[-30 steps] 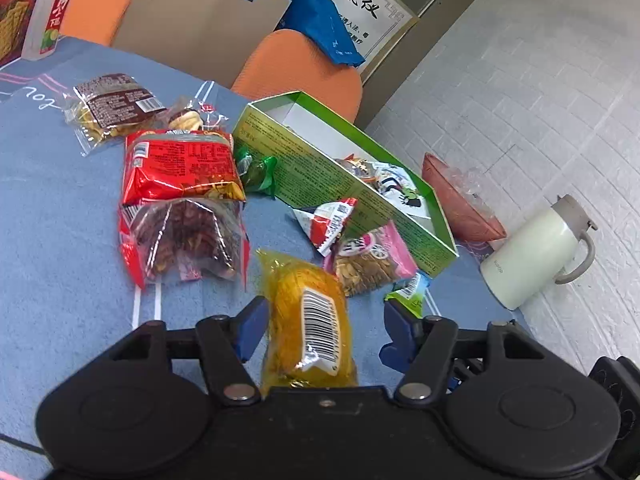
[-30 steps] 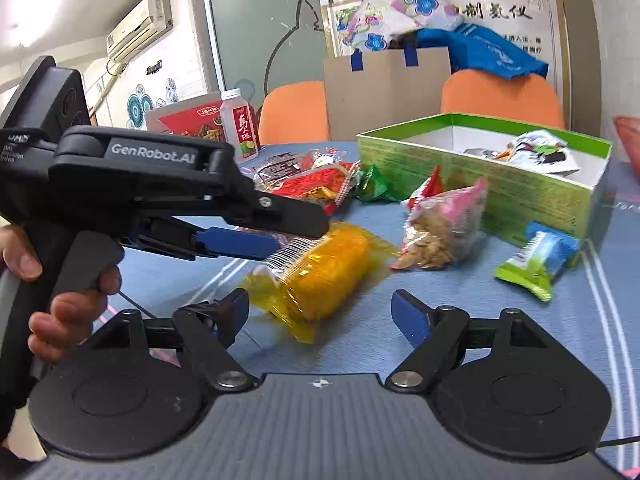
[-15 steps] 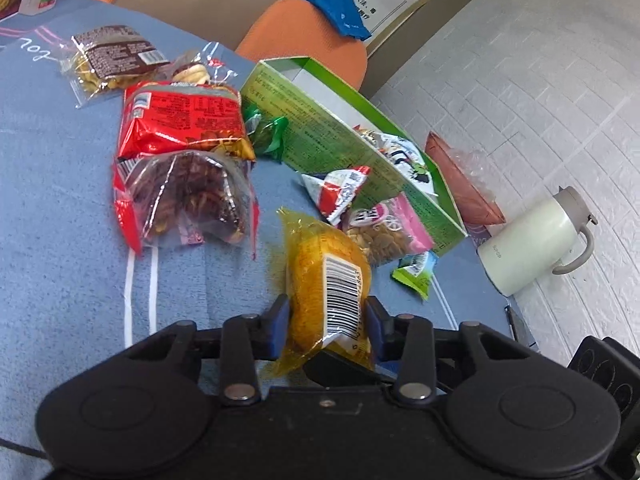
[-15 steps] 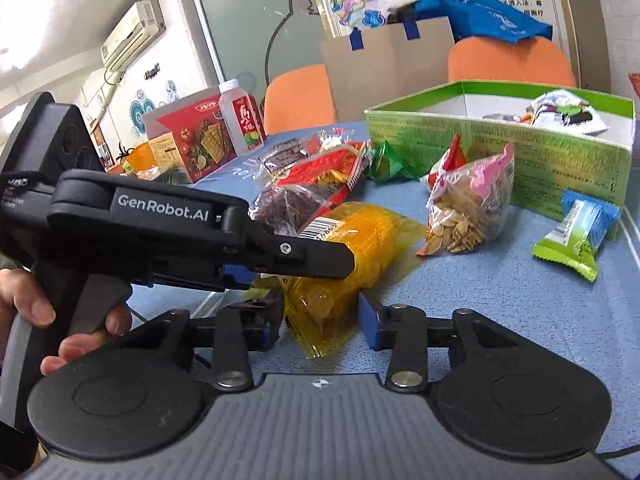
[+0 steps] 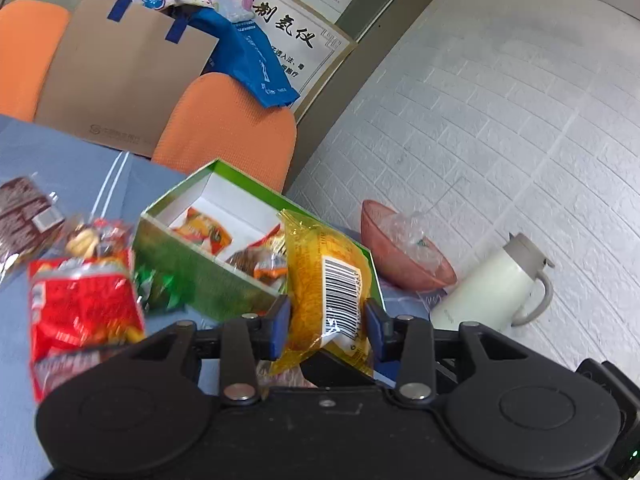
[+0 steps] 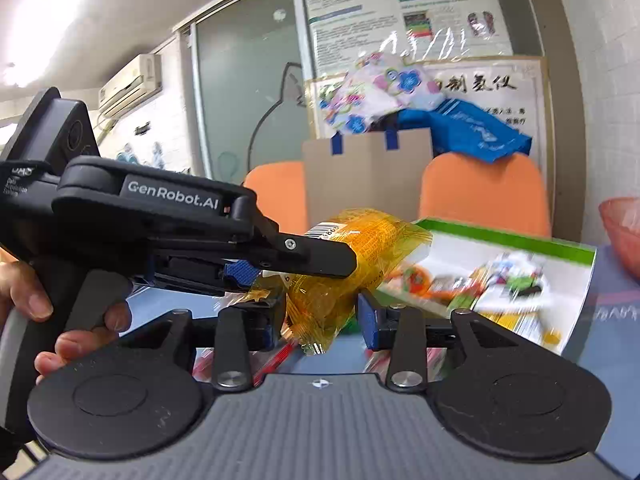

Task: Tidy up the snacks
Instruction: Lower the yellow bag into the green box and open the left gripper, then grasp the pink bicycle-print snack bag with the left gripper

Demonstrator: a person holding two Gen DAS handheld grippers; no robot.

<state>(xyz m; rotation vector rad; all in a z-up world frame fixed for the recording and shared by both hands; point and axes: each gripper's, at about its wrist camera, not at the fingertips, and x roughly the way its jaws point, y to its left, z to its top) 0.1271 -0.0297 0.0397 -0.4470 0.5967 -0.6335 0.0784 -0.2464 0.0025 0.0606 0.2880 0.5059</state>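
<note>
Left wrist view: the left tongs (image 5: 326,330) grip the yellow snack packet (image 5: 324,284) at lower centre, blue pads pressed to both its sides. A second ago the packet lay flat on the blue desk (image 5: 72,168) between wide-open pads; now it hangs clear of the desk, upright, in front of the green box (image 5: 208,276). The red snack bag (image 5: 80,312), formerly upper left, now sits at the left edge. A white jug (image 5: 492,284) stands at right.

Right wrist view: the right tongs (image 6: 322,318) clamp the same packet (image 6: 352,264) at centre, with the left tongs' (image 6: 256,270) black arm across it. Earlier these pads stood wide apart, the packet resting on the desk. The green box (image 6: 504,240) now lies right of centre, blurred.
</note>
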